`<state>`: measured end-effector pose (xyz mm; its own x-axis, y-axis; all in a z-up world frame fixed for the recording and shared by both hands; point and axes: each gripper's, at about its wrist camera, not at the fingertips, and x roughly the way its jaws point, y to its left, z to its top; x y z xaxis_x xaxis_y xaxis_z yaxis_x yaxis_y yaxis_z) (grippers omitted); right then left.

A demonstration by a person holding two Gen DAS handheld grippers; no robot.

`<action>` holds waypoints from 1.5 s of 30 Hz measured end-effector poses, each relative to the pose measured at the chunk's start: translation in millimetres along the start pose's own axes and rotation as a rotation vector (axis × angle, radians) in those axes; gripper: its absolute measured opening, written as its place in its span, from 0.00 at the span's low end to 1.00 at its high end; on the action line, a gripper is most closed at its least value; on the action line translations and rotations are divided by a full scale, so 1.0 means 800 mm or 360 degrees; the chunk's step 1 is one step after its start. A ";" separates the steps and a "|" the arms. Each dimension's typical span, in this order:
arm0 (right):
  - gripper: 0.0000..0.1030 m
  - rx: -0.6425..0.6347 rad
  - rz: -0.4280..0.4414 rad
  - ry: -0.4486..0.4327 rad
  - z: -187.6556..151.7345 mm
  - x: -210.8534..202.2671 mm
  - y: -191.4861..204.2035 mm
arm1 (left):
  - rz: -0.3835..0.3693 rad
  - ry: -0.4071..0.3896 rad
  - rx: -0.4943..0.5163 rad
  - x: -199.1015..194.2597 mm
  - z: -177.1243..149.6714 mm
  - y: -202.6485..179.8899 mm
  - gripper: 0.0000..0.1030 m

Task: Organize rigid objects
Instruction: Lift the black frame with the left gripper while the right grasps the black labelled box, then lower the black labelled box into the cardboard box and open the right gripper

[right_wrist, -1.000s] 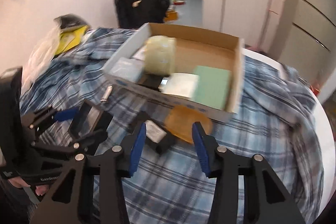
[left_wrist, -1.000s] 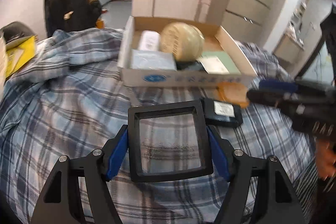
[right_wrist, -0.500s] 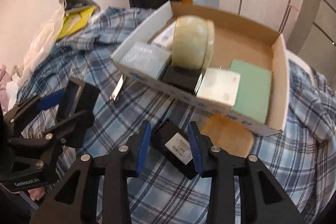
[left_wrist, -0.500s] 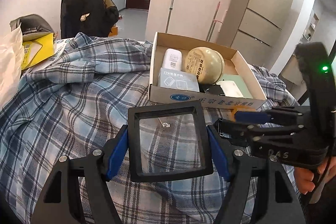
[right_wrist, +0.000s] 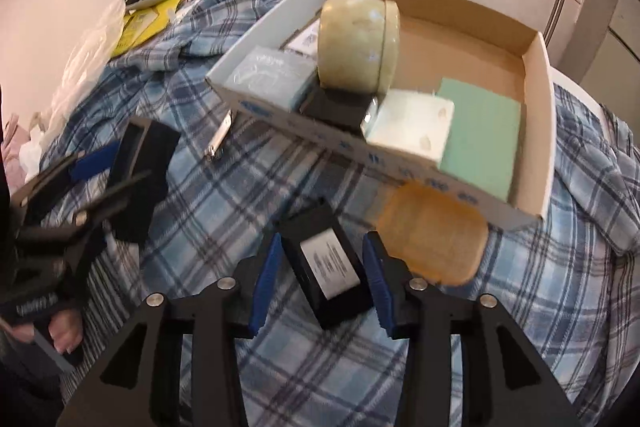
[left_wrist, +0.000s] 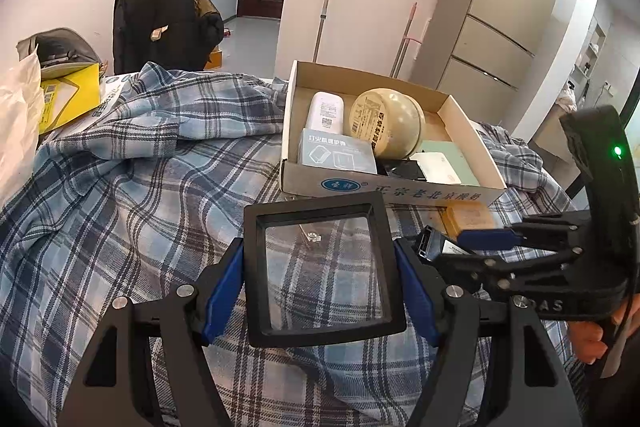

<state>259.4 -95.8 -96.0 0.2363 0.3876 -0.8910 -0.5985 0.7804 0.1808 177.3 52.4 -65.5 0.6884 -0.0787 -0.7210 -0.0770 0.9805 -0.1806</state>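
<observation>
My left gripper (left_wrist: 320, 291) is shut on a black square frame with a clear pane (left_wrist: 322, 269), held above the plaid cloth; it shows at the left of the right wrist view (right_wrist: 138, 167). My right gripper (right_wrist: 322, 285) is open, its blue pads on either side of a black box with a white label (right_wrist: 328, 263) that lies on the cloth. I cannot tell if the pads touch it. An orange pad (right_wrist: 434, 235) lies beside it. The cardboard box (right_wrist: 540, 123) behind holds a cream round tin (right_wrist: 358, 45), a green card (right_wrist: 482, 135) and small packs.
A plaid shirt (left_wrist: 120, 187) covers the table. A small metal clip (right_wrist: 218, 137) lies by the box's front wall. A yellow bag (left_wrist: 68, 95) and a white plastic bag (left_wrist: 16, 131) sit far left. A dark chair (left_wrist: 160, 23) and a fridge (left_wrist: 504, 7) stand behind.
My right gripper has moved down and forward, and its pads now straddle the black labelled box. My left gripper has pulled back from the cardboard box, still holding the frame.
</observation>
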 end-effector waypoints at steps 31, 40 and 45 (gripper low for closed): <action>0.32 -0.0059 -0.0275 0.0015 -0.045 -0.008 0.020 | 0.0003 -0.0006 0.0026 -0.003 -0.001 -0.002 0.72; 0.32 -0.0064 -0.0381 -0.0067 -0.052 -0.007 0.026 | 0.0011 -0.0017 0.0019 -0.004 -0.001 0.000 0.72; 0.32 0.0032 -0.0332 -0.0131 -0.048 -0.036 0.012 | 0.0004 -0.0010 0.0032 -0.005 0.001 0.002 0.72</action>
<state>217.1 -118.2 -84.5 0.4153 0.2549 -0.8732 -0.5149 0.8573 0.0054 175.0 54.5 -62.5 0.6927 -0.0754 -0.7173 -0.0643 0.9841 -0.1655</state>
